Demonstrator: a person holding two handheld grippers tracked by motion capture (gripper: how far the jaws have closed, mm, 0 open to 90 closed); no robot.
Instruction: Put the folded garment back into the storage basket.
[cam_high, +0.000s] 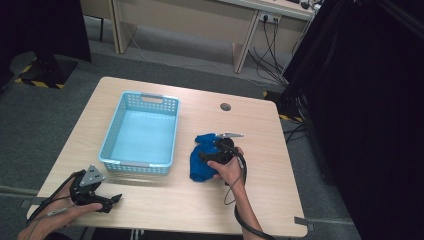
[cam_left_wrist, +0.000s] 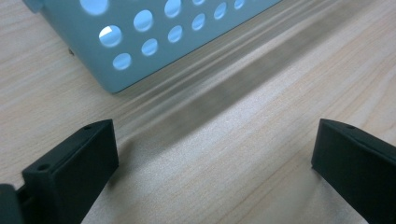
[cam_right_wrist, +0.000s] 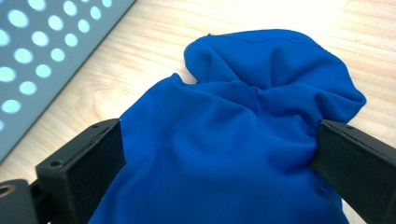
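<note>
A blue cloth lies crumpled on the counter, just right of a light blue basket whose walls are pierced with round holes. The basket stands a little left of the counter's middle and has nothing in it.

The right tool sits on top of the cloth, held by the person's right hand, with its cable looping back along the forearm. In the right gripper view the cloth bulges up between the two black jaws, which stand wide apart on either side of it. The right jaw presses into a fold of the fabric, and the left jaw lies against the cloth's edge. The jaws are spread and have not closed on the cloth. The basket's wall shows at the upper left of that view, near the cloth but apart from it.

The left tool rests low near the counter's front left corner, in the person's left hand, well apart from the cloth. Its grey three-cornered plate faces up. In the left gripper view its jaws are wide open over bare wood, holding nothing, and a corner of the basket stands just ahead of them.

A small round grommet is set in the counter behind the cloth.
</note>
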